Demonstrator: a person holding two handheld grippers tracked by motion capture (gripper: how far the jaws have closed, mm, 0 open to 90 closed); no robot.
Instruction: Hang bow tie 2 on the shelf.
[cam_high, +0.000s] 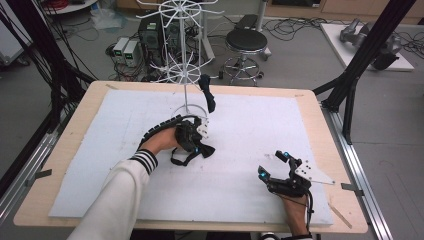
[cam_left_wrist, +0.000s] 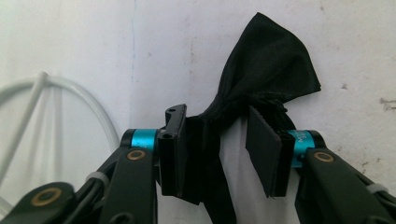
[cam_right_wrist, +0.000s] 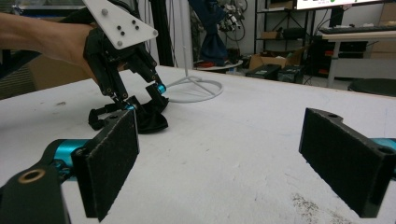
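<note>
Bow tie: a black bow tie is lying on the white mat near table centre, at about 6 o'clock from the rack's ring base.
Left gripper: I am holding the left gripper low over the knot, jaws straddling it with a gap showing, probably readying a pinch.
Right gripper: my right gripper is waiting at 4 o'clock, jaws spread wide, gripping nothing, clear of the work.
Wire rack: the white wire rack is standing at 12 o'clock, another dark piece hanging from it, likely the bow tie's destination.

black fabric strap cut off at bottom edge
</note>
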